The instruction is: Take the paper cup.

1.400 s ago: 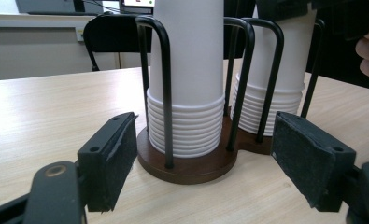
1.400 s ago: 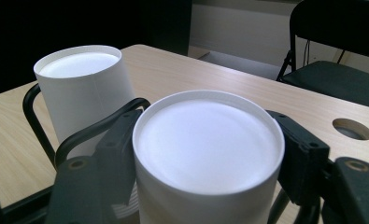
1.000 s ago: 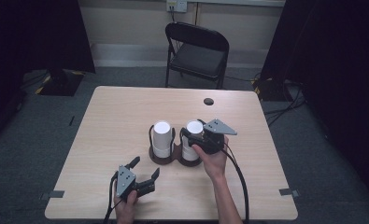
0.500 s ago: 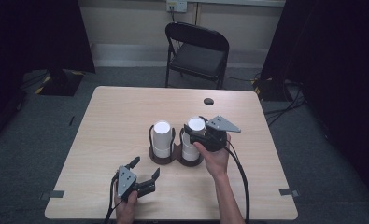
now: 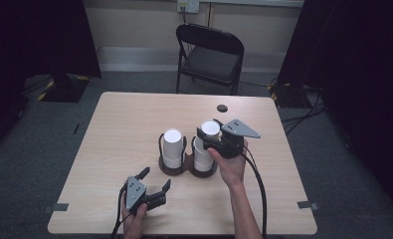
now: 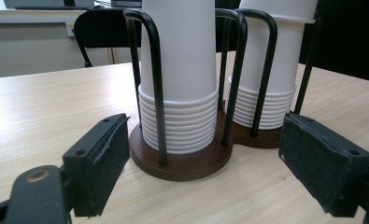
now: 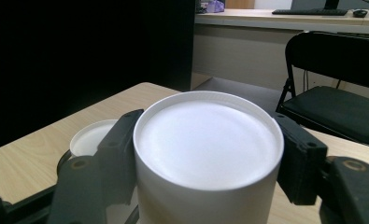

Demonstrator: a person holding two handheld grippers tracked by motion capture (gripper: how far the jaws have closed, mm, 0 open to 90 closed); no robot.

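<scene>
A dark brown two-bay cup holder [image 5: 188, 169] is seen near the middle of the wooden table [image 5: 134, 124], each round bay fenced by black wire loops.

Left bay: a stack of white paper cups [image 5: 172, 147], upside down, bases upward. In the left gripper view the nested rims [image 6: 178, 125] are seen as a banded column low in the bay, with one cup wall rising smooth above them between the wire loops [image 6: 154, 84].

Right bay: a second inverted stack [image 5: 201, 155], its rims likewise banded at the bottom in the left gripper view. The topmost cup [image 5: 210, 130] is clamped by the right gripper [image 5: 211, 139], one black pad on each side of the wall just below the closed base. In the right gripper view the cup's flat white base [image 7: 209, 135] is seen between the two pads [image 7: 121, 154], and the top of the other stack [image 7: 91, 137] is seen lower and to the left. Whether the gripped cup is fully clear of the cups beneath cannot be told.

The left gripper [image 5: 155, 185] is held low over the near part of the table, jaws spread apart with nothing between them, aimed at the holder and apart from it.

A black folding chair [image 5: 209, 55] is noted beyond the far edge, and a small dark round object [image 5: 222, 107] on the table near that edge.
</scene>
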